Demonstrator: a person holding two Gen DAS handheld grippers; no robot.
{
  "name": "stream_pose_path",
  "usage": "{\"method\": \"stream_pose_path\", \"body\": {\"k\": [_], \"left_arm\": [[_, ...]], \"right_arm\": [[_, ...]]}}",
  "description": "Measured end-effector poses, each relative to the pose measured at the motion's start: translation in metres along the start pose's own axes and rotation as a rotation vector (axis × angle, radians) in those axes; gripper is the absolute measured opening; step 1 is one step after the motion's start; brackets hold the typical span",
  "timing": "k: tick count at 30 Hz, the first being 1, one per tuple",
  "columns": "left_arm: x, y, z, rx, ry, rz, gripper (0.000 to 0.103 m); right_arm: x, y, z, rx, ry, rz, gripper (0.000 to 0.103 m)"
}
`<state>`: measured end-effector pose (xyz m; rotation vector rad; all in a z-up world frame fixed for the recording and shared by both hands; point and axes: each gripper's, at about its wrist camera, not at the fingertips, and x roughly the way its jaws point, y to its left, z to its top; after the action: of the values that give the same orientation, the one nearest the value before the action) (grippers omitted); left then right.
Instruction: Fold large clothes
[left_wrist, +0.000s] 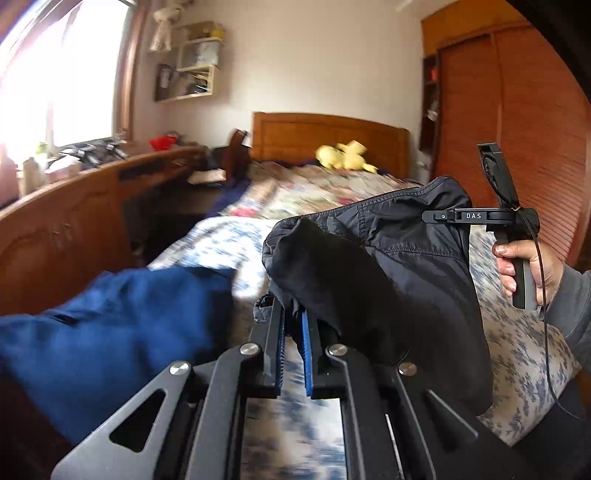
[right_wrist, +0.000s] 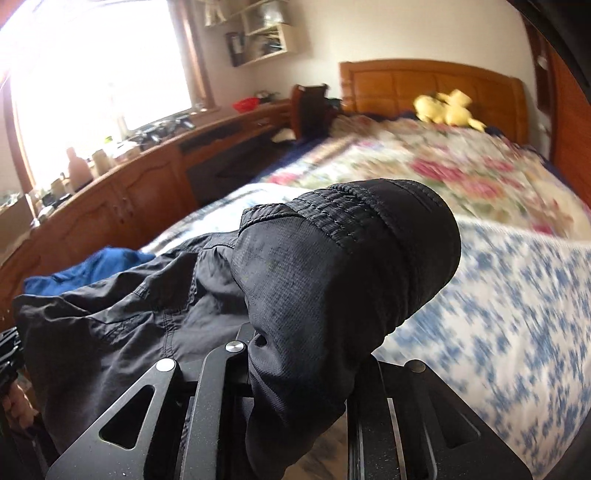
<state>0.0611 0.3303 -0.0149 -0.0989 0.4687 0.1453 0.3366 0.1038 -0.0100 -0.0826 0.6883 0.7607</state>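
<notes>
A dark grey, thin nylon garment (left_wrist: 402, 258) hangs in the air above the bed, stretched between both grippers. My left gripper (left_wrist: 293, 317) is shut on one bunched end of it, the blue pads close together with cloth between them. My right gripper (left_wrist: 430, 217) is at the right of the left wrist view, held in a hand, and pinches the other end. In the right wrist view the garment (right_wrist: 332, 266) drapes over the right gripper's fingers and hides them; its elastic hem is on top.
A blue garment (left_wrist: 110, 332) lies on the bed's left near side, also in the right wrist view (right_wrist: 85, 269). The bed has a blue-white floral cover (left_wrist: 517, 362), a flowered quilt (right_wrist: 443, 162) and a yellow plush toy (left_wrist: 343, 155). A wooden cabinet (left_wrist: 62, 229) runs along the left.
</notes>
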Motion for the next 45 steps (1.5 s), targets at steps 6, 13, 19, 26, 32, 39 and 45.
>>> {"method": "stream_pose_path", "body": {"k": [6, 13, 19, 26, 32, 39, 45], "left_arm": [[-0.042, 0.081, 0.033, -0.003, -0.045, 0.174, 0.006], [-0.079, 0.176, 0.028, -0.049, -0.029, 0.398, 0.006], [-0.066, 0.235, -0.016, -0.142, 0.080, 0.469, 0.006], [-0.068, 0.237, -0.039, -0.190, 0.093, 0.489, 0.010], [-0.085, 0.213, -0.023, -0.171, 0.062, 0.502, 0.033], [-0.103, 0.172, 0.001, -0.125, 0.001, 0.448, 0.052], [-0.106, 0.134, 0.020, -0.107, -0.043, 0.389, 0.053]], "right_arm": [[0.027, 0.095, 0.072, -0.089, -0.060, 0.076, 0.016], [0.085, 0.225, 0.120, -0.155, -0.042, 0.208, 0.016], [0.153, 0.310, 0.108, -0.205, 0.049, 0.284, 0.016], [0.210, 0.330, 0.052, -0.299, 0.226, 0.154, 0.028], [0.181, 0.305, 0.046, -0.301, 0.222, 0.150, 0.053], [0.116, 0.294, 0.037, -0.346, 0.121, 0.195, 0.061], [0.051, 0.283, 0.020, -0.362, 0.058, 0.242, 0.069]]}}
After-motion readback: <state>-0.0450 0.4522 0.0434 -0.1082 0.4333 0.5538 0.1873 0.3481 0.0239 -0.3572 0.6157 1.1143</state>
